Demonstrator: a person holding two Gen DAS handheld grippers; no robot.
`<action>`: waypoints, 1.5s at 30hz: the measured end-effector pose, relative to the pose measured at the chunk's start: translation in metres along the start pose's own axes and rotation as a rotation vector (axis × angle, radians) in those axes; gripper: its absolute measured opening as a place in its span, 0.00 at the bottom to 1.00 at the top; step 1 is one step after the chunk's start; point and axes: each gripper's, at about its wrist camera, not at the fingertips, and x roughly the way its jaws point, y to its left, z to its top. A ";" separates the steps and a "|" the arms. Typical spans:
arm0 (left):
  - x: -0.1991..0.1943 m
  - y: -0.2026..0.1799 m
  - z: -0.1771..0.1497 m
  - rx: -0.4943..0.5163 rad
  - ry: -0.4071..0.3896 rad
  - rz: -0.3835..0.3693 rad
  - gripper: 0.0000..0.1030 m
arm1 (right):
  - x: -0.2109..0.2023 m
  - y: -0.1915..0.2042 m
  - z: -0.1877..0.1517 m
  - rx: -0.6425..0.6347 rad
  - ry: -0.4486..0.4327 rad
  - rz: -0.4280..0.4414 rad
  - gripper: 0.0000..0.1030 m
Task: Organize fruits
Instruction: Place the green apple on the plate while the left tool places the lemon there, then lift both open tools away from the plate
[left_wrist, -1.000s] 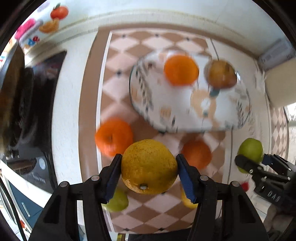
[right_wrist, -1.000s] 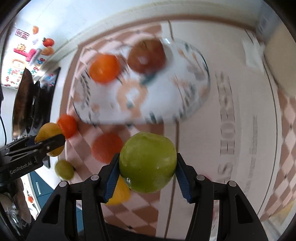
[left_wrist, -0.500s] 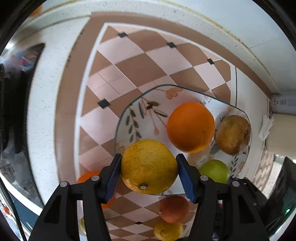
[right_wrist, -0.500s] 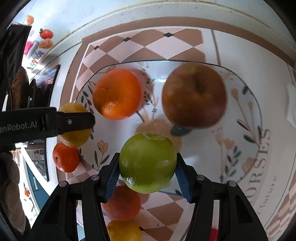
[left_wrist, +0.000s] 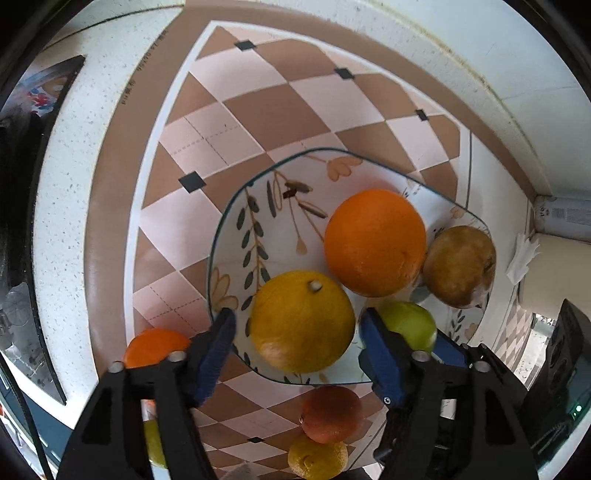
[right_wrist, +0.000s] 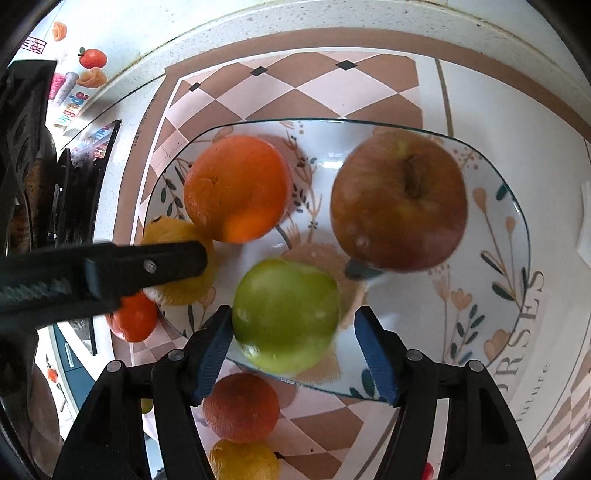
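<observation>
A floral plate (left_wrist: 280, 229) (right_wrist: 424, 302) holds an orange (left_wrist: 375, 242) (right_wrist: 236, 188) and a brownish-red apple (left_wrist: 458, 266) (right_wrist: 399, 199). A yellow citrus fruit (left_wrist: 301, 321) (right_wrist: 177, 291) lies at the plate's near left, between the jaws of my left gripper (left_wrist: 297, 332). Those jaws are opening, and the blue pads stand off the fruit. A green apple (right_wrist: 286, 314) (left_wrist: 406, 325) rests beside it on the plate, between the opening jaws of my right gripper (right_wrist: 293, 332); a gap shows at its right pad. The two grippers point steeply down, side by side.
On the checked mat (left_wrist: 258, 110) by the plate's near edge lie a mandarin (left_wrist: 155, 347), a darker orange (left_wrist: 330, 413) and a lemon (left_wrist: 317, 459). A black stove (right_wrist: 74, 184) stands at the left. A cream container with tissue (left_wrist: 554, 277) stands at the right.
Both grippers came over the plate and sank toward it. Their jaws have since parted, and the yellow fruit and the green apple now rest on the plate.
</observation>
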 end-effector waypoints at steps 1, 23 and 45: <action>-0.003 0.000 -0.001 0.003 -0.007 0.000 0.72 | -0.001 -0.001 -0.001 0.001 0.001 -0.004 0.70; -0.091 0.002 -0.109 0.199 -0.348 0.276 0.89 | -0.098 -0.006 -0.089 0.077 -0.202 -0.211 0.89; -0.169 -0.003 -0.206 0.238 -0.543 0.228 0.89 | -0.197 0.038 -0.189 0.101 -0.404 -0.197 0.89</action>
